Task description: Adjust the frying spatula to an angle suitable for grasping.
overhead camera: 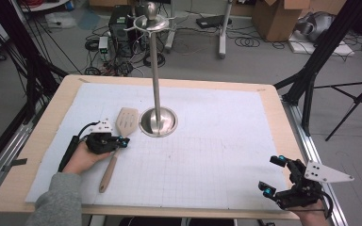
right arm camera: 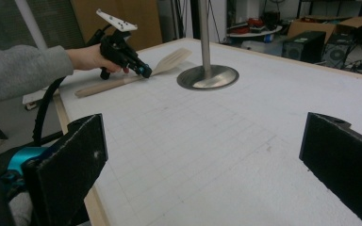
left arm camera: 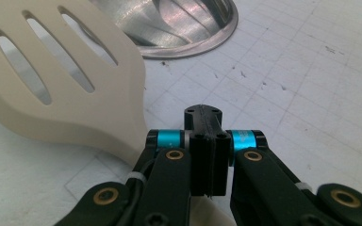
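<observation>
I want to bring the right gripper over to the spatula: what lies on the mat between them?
Nothing: in the high view the gridded mat is bare from the right gripper to the spatula, held by the left gripper.

No readable text, label, brand, number or sign on anything in these views.

Left gripper (overhead camera: 121, 141) fingers clamp spatula (overhead camera: 119, 140) neck.

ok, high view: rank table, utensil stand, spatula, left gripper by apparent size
1. table
2. utensil stand, tall pole, round base
3. spatula
4. left gripper, shut on the spatula's neck; smallest

All sit at similar depth, so the order looks safe.
</observation>
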`<state>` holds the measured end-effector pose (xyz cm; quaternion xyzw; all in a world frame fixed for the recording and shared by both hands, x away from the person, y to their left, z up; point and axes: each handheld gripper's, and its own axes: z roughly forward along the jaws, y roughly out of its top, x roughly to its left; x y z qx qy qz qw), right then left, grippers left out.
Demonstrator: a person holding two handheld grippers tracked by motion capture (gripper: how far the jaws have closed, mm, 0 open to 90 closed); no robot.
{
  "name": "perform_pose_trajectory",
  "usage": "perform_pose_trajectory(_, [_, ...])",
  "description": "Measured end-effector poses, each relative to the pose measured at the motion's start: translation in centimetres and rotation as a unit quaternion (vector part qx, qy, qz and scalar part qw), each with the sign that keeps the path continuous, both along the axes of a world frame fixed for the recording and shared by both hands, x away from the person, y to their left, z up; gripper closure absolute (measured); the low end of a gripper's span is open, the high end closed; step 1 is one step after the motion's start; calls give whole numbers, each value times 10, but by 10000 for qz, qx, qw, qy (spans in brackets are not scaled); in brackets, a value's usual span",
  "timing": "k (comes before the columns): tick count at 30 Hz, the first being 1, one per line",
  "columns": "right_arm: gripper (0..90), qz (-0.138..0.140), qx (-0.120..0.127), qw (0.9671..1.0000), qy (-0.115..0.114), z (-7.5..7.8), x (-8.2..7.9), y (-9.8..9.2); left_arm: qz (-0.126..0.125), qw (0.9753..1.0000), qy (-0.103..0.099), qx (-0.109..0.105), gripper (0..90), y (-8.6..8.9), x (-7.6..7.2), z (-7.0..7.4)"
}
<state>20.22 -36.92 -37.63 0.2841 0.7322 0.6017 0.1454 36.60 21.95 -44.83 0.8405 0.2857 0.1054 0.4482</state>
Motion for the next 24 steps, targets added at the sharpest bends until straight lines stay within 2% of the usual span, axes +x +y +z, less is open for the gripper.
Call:
perform_pose_trajectory(2, [4,5,41,10000,-42,1,0,0,18,10000,16,83,895,-1,1,-1])
perform_pose_trajectory(3, [4,3,56,10000,-42,2,0,0,0,9997,45,225,895,-4,2,-1])
perform_pose_trajectory(11, [4,-16,47,10000,-20,0,0,-1,5,9997,-20,254,896,-5,2,-1])
perform_pose_trajectory(16, [4,-8,33,10000,3,0,1,0,4,9989,-192,435,897,-4,1,0])
perform_pose_trajectory(18, [4,-11,27,10000,0,-1,1,0,33,9989,-166,440,897,-3,0,0])
perform_pose_trajectory(24, [4,0,1,10000,13,-2,2,0,23,9978,-300,593,897,-5,-2,1])
